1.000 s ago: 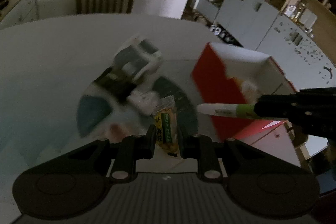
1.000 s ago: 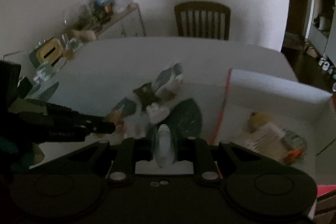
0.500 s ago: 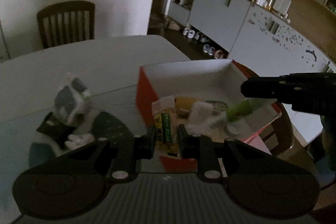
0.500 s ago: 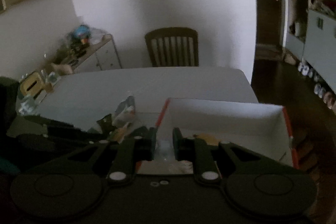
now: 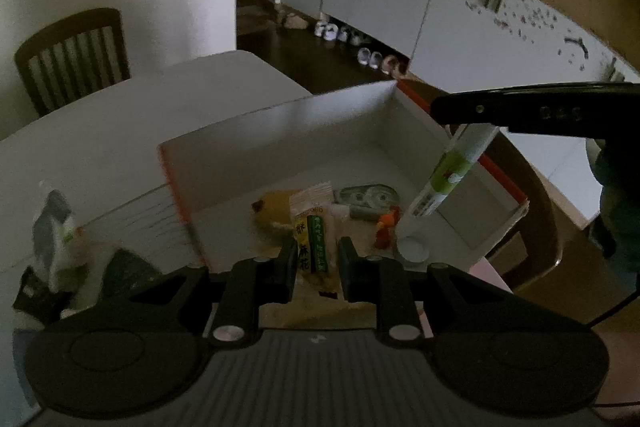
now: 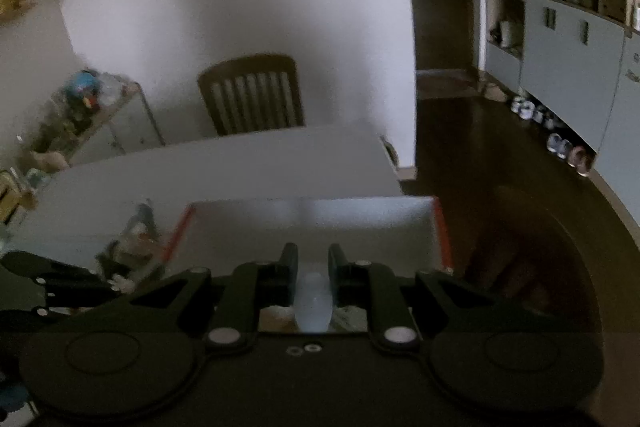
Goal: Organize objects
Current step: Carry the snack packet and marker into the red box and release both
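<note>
While the left gripper (image 5: 314, 259) is clenched on a clear snack packet (image 5: 311, 239) with green printed labelling, that packet stands between its two fingers and sticks out past their tips, over the inside of the white box with red-orange outer edges (image 5: 280, 131). Beyond the fingertips, on the box floor, lie a yellowish lump (image 5: 272, 205), a grey-green tape-dispenser-like item (image 5: 366, 195), a small orange-red piece (image 5: 386, 227) and a round white cap or lid (image 5: 412, 247). To the right of the left fingers, the right gripper (image 5: 452, 115) reaches in from the edge of the picture, clamped on a white tube with a green band (image 5: 450, 173); the tube hangs steeply down from its tips, its lower end just above the round white piece, though whether they touch cannot be told. In the right wrist view the right gripper (image 6: 313, 259) pinches the pale end of the tube (image 6: 313, 301) close to the finger roots, with the far wall of the box (image 6: 312, 217) just ahead of the tips. Left of the left fingers, outside the box on the white table (image 5: 100, 131), sits a blurred heap of small items (image 5: 60, 239). A wooden chair (image 6: 252, 93) stands at the table's far side.
</note>
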Demonstrator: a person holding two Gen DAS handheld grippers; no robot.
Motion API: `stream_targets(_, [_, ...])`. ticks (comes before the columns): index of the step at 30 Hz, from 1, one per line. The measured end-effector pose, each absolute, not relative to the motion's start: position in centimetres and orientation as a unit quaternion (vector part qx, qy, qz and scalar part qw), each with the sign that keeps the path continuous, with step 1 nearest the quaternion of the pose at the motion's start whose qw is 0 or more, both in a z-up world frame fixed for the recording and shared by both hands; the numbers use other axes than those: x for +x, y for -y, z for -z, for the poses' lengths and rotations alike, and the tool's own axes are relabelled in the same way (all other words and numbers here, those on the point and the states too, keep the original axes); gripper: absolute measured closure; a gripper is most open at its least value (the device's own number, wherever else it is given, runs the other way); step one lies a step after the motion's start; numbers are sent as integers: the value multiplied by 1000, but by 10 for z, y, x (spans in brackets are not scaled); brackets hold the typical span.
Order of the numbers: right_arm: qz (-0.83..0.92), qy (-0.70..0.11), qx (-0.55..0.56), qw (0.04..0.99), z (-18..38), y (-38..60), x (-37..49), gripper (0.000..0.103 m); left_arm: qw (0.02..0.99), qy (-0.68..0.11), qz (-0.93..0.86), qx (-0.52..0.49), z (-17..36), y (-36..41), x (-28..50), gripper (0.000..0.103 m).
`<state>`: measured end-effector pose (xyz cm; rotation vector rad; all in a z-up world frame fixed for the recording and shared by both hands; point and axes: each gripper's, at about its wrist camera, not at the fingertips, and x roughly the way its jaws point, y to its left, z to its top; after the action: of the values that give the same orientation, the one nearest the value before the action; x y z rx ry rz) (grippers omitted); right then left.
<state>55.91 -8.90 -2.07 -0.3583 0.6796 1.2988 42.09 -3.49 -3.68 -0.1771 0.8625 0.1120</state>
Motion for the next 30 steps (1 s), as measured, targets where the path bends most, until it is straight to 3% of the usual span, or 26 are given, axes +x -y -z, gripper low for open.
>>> stream_targets(14, [-562,-254,-174,768,43,52,589,88,888,-459,-13,-19,63,76,495,83])
stream_targets(30, [-549,-353,-225,723,89,84,585,88,852,-523,-12,-22,101,78,523,83])
